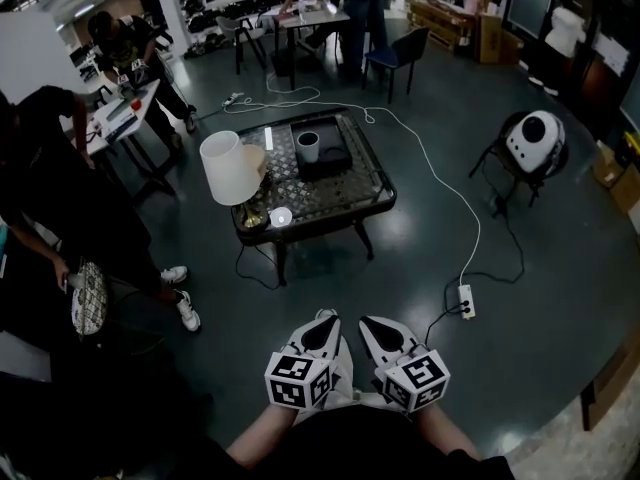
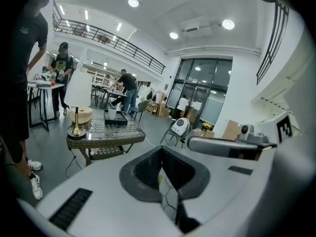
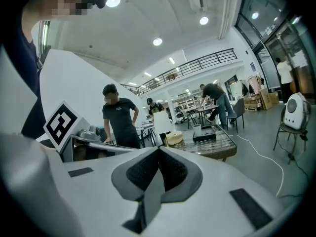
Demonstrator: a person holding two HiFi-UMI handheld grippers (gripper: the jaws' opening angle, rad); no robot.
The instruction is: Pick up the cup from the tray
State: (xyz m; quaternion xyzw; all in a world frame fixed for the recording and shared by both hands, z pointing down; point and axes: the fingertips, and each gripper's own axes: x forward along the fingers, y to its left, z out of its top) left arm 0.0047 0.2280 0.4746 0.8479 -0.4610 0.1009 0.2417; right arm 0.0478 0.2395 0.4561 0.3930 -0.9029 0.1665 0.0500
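A white cup (image 1: 308, 146) stands in a black tray (image 1: 330, 158) on the far side of a low glass-topped table (image 1: 345, 203), well ahead of me. Both grippers are held close to my body, far from the table. The left gripper (image 1: 324, 320) and right gripper (image 1: 373, 324) sit side by side, each shut with nothing between the jaws. In the left gripper view the cup (image 2: 112, 112) and tray (image 2: 116, 121) look small beyond the shut left gripper (image 2: 161, 151). The right gripper view shows the cup (image 3: 197, 130) and tray (image 3: 205, 137) past the shut right gripper (image 3: 158, 150).
A lamp with a white shade (image 1: 231, 168) and a small round white object (image 1: 281, 217) occupy the table's near left. A white cable runs to a power strip (image 1: 466, 301) on the floor. A white device on a stool (image 1: 534, 142) stands at right. People (image 1: 60, 218) stand at left.
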